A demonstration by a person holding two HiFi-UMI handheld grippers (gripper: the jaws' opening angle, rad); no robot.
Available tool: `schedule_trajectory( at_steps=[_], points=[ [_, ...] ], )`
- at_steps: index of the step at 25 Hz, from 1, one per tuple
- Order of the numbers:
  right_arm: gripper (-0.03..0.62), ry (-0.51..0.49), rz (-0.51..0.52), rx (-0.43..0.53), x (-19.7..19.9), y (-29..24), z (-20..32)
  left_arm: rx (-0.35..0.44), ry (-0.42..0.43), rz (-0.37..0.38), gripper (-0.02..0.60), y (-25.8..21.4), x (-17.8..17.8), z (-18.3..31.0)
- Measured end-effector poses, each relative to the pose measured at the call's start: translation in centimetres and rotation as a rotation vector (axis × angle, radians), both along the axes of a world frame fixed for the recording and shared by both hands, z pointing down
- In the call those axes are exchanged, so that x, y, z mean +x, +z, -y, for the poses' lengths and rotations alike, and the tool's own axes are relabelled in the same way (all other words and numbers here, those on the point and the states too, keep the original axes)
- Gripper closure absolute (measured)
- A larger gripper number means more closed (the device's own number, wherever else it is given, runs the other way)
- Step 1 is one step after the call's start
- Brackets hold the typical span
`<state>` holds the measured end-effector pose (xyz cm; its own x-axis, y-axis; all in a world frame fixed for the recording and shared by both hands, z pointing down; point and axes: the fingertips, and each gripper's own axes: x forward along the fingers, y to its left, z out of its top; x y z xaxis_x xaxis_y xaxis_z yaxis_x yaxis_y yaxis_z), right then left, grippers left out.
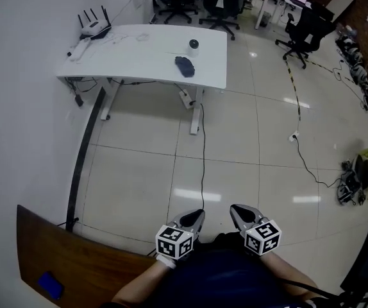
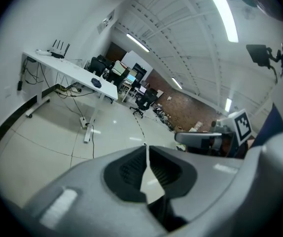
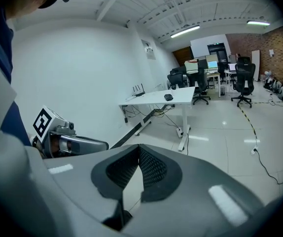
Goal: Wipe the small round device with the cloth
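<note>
My left gripper and right gripper are clenched empty, well short of the desk; unopened, they'd likely shove its cloth into the small round device.

Across the room, the white desk stands on the tiled floor. On its top: a dark cloth near the front edge, and the small round device just behind it, apart. Far left corner, a router with antennas up. A black cable trails over the tiles. Nearer, a wooden tabletop carries a blue object.
</note>
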<state>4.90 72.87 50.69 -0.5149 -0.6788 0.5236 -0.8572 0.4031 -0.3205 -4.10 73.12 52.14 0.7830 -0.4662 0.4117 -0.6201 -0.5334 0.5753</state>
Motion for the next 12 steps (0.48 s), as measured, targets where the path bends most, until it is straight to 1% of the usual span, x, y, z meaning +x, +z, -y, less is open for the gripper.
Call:
schedule_trajectory(
  at_steps=[4,7,10,12],
  points=[
    [0.583,-0.017,-0.001,-0.015,-0.7,0.6,2.2,-0.013,-0.042,0.002,0.565,0.5,-1.2,2.4],
    [0.583,-0.056,0.023,-0.024,-1.4,1.5,4.1,-0.015,-0.070,0.022,0.565,0.9,-1.5,4.4],
    [0.582,-0.098,0.074,-0.022,-1.6,2.0,6.8,0.002,-0.066,0.068,0.565,1.1,-0.8,6.5],
    [0.583,-0.110,0.106,-0.014,-0.6,2.1,9.1,0.012,-0.070,0.099,0.565,1.0,0.3,7.9]
  ],
)
